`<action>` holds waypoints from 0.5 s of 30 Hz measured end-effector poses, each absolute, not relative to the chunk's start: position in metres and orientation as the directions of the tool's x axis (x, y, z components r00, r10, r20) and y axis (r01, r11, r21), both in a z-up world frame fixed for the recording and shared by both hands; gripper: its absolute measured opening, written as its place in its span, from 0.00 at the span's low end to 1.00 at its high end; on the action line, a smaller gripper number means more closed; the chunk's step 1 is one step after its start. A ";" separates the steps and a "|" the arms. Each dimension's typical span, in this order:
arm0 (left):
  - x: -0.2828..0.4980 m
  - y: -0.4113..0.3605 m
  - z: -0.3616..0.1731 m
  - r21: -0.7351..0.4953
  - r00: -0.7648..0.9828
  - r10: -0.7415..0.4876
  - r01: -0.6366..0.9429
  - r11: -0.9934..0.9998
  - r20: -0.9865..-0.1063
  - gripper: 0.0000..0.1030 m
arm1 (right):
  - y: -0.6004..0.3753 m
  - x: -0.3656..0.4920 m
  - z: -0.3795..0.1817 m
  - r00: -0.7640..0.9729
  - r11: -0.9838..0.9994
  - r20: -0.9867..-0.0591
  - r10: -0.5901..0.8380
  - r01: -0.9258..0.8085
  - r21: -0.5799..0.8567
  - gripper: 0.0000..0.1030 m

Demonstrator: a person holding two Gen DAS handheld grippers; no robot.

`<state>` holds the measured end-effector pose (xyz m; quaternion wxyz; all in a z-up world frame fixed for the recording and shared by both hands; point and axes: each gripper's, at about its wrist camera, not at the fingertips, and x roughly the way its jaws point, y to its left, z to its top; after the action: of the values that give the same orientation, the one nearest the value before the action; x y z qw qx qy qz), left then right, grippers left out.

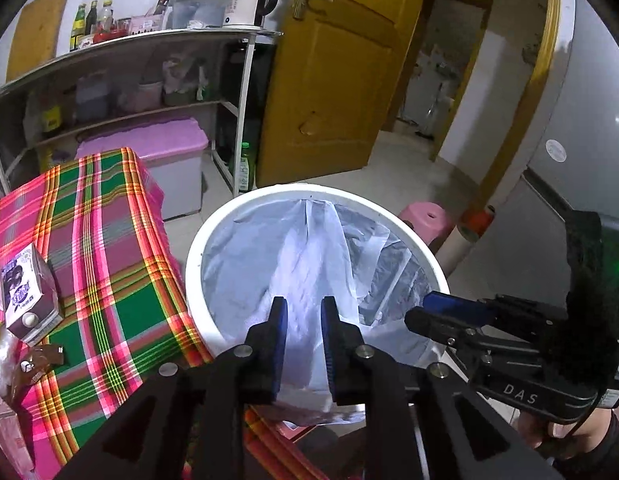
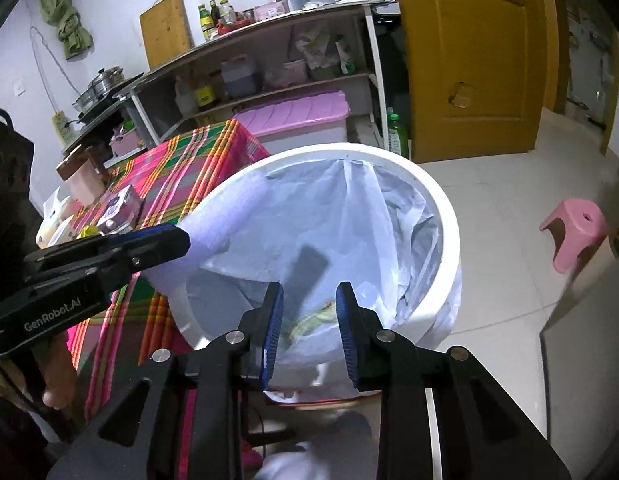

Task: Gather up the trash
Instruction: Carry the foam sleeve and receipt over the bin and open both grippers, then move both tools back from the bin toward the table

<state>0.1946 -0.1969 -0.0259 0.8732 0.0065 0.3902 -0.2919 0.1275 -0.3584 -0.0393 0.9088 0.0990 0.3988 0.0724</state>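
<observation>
A white trash bin (image 1: 195, 280) (image 2: 449, 216) lined with a clear plastic bag (image 1: 309, 248) stands beside the plaid-covered table (image 1: 109, 240). My left gripper (image 1: 303, 312) hangs over the bin's near rim, open a little, with nothing between its fingers. My right gripper (image 2: 309, 296) is also over the bin, slightly open. A dark, blurred flat piece (image 2: 307, 270) is just beyond its fingertips inside the bin, with no pad touching it. A greenish wrapper (image 2: 313, 320) lies at the bottom. A purple milk carton (image 1: 27, 292) (image 2: 121, 208) and a brown wrapper (image 1: 37, 360) lie on the table.
A pink stool (image 2: 573, 232) stands on the tiled floor to the right. Behind the bin are a yellow door (image 1: 329, 80), a pink-lidded storage box (image 1: 149, 140), a green bottle (image 1: 245, 168) and a loaded shelf unit (image 1: 129, 52). A grey fridge (image 1: 581, 120) flanks the right side.
</observation>
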 end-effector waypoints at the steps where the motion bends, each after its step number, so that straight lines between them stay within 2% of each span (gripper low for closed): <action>1: 0.194 -0.197 -0.025 -0.220 0.525 -0.507 0.514 0.829 -0.684 0.20 | -0.359 0.127 -0.039 0.673 0.969 -0.708 0.211 -0.052 0.240 0.32; 3: 0.190 -0.197 -0.025 -0.224 0.525 -0.511 0.514 0.828 -0.681 0.27 | -0.359 0.126 -0.038 0.678 0.969 -0.704 0.211 -0.050 0.242 0.33; 15: 0.166 -0.163 -0.003 -0.237 0.585 -0.498 0.466 0.852 -0.640 0.28 | -0.350 0.107 -0.023 0.711 0.962 -0.661 0.241 -0.086 0.258 0.33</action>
<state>0.1661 -0.1627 -0.0034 0.8900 -0.0220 0.3662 -0.2707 0.1074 -0.3501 -0.0225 0.9189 0.1047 0.3697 0.0891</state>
